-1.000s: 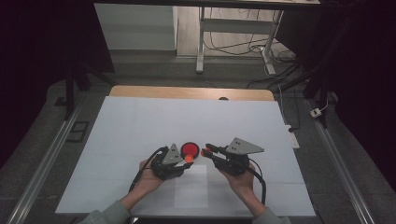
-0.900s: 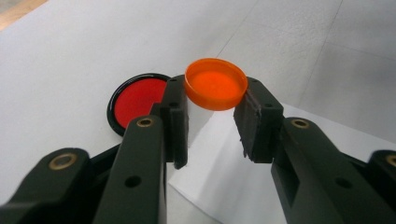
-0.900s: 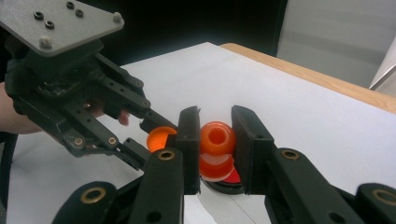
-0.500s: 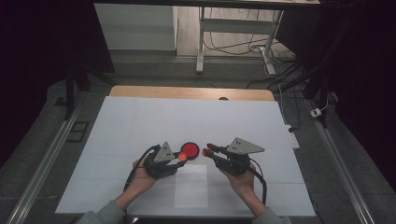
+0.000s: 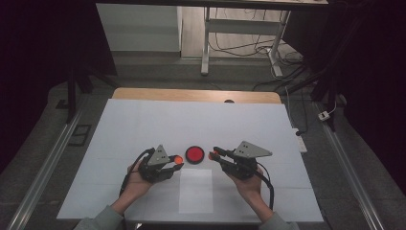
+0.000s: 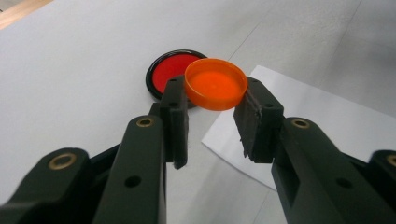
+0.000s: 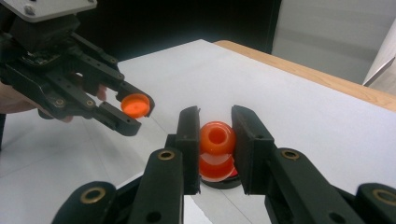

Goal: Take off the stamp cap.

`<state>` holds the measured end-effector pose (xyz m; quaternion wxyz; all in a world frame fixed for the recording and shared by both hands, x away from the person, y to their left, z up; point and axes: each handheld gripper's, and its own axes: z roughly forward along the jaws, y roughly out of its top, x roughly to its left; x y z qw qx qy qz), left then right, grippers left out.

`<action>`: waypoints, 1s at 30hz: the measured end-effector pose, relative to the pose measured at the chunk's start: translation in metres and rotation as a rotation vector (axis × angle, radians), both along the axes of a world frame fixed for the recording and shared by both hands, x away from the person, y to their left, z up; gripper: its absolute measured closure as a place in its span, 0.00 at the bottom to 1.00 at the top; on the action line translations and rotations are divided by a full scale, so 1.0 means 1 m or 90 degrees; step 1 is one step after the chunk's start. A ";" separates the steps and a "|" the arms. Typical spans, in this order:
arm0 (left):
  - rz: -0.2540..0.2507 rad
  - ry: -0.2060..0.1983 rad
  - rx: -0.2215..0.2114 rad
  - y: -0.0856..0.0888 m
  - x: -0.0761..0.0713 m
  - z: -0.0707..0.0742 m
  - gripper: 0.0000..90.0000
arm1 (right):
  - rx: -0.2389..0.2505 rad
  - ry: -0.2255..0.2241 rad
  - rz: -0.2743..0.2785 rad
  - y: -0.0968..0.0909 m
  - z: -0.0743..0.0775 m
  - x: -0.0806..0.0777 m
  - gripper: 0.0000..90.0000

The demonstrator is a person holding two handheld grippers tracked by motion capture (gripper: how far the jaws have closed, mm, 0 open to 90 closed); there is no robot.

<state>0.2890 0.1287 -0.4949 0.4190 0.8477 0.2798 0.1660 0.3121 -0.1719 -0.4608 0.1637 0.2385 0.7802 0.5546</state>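
1. The left gripper (image 5: 176,159) is clamped on an orange cap (image 6: 215,83), held by its rim between the pads, clear of the worktop (image 5: 143,124).
2. Compared with a second ago, this gripper has drawn away to the left; the cap, then close to the red disc (image 5: 195,154), is now apart from it.
3. The right gripper (image 5: 214,154) has kept its place, clamped on a small orange bottle (image 7: 217,149) with its open mouth showing.
4. The red disc lies on the worktop between the two grippers, nearer the near edge, beyond a white sheet (image 5: 196,190).
5. Judgement: cap and bottle are separated; the uncapping appears complete, and either part may now be set down.
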 end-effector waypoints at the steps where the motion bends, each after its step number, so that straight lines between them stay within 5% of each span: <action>1: 0.002 0.000 -0.001 0.002 -0.001 0.000 0.73 | -0.001 0.000 0.000 0.000 0.000 0.000 0.81; 20: 0.079 0.021 -0.043 0.062 -0.028 -0.007 0.73 | -0.007 -0.005 -0.005 -0.001 -0.001 0.001 0.81; 30: 0.099 0.027 -0.044 0.081 -0.043 -0.015 0.73 | -0.008 -0.005 -0.007 -0.002 0.000 0.002 0.81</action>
